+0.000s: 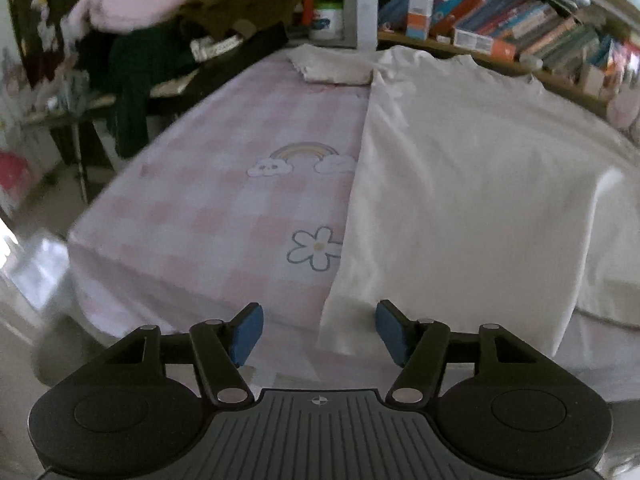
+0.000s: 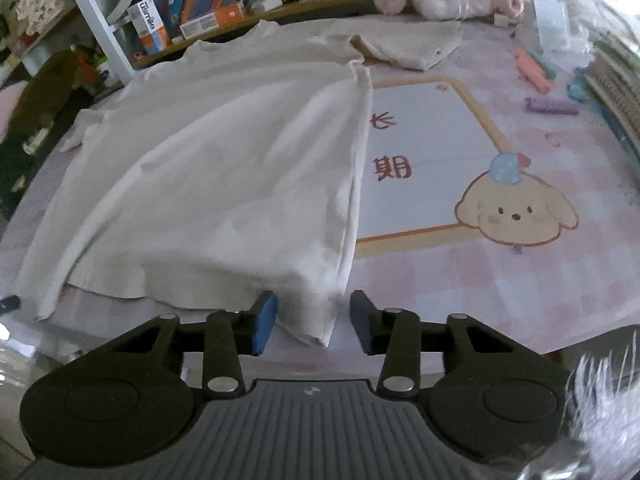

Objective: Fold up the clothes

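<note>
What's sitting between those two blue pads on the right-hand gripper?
In the right wrist view, the near corner of the white T-shirt lies between the right gripper pads, which do not press it.

Both wrist views were dim and slightly bluish, lit by soft daylight with no hard shadows. In the left view a bright patch of glare lay on the floor (image 1: 36, 264) past the bed's left edge, and the clutter beyond that edge was smeared by motion blur. The white shirt (image 1: 472, 184) looked washed out, its folds barely marked. Fisheye distortion bent the bookshelf (image 1: 520, 28) into an arc and darkened the corners. In the right view the bed sheet (image 2: 500, 280) was sharper at the centre, while the shirt's near hem (image 2: 308, 312) carried a grey shadow. The edges there were soft and stretched.
</note>
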